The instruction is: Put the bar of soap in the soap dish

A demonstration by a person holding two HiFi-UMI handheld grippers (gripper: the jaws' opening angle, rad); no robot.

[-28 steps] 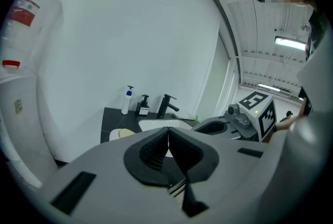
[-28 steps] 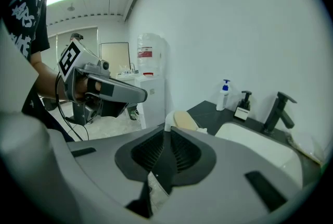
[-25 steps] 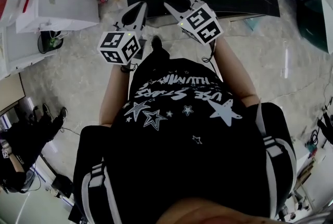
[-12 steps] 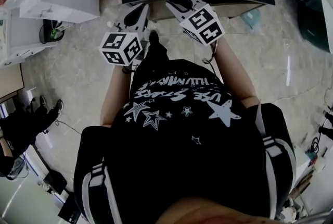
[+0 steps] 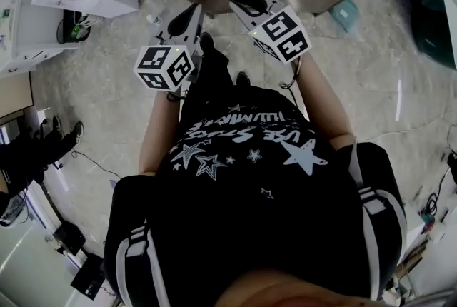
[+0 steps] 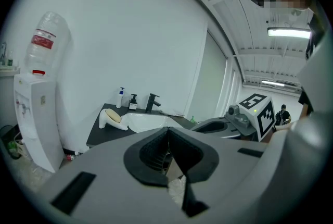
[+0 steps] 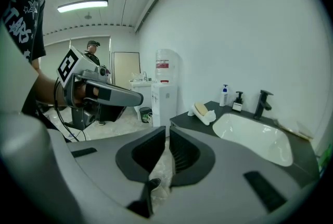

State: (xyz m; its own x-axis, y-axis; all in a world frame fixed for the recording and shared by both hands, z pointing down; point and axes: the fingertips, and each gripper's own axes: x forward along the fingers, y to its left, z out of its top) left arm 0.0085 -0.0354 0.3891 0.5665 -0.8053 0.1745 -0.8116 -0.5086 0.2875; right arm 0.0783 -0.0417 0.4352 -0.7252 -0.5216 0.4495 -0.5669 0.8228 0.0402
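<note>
Cream-coloured, the bar of soap (image 6: 113, 115) lies in the white soap dish (image 6: 105, 123), and the dish sits at the left end of the dark surface (image 6: 99, 135), just beside the white basin (image 6: 146, 123). A black tap (image 6: 152, 102) stands behind the basin, with a white pump bottle (image 6: 121, 98) and a smaller dark-topped dispenser (image 6: 133, 101) to its left along the wall.

We stand well back from that surface, on the grey marbled floor (image 5: 93, 109), with both tools held out in front of the black star-printed shirt (image 5: 250, 155). Our left claw (image 6: 167, 133) has its jaws together, the dark pads meeting at the tips, and nothing sits between them. Our right claw (image 7: 167, 133) shows only a thin slit between its jaws, which have just been closing a little further; it too carries nothing. Neither claw is near the soap or the dish.

A white water cooler (image 6: 37, 113) with an upturned bottle stands on the floor left of the surface. In the right gripper view, a second person in a cap (image 7: 92, 53) is visible far back in the room.
</note>
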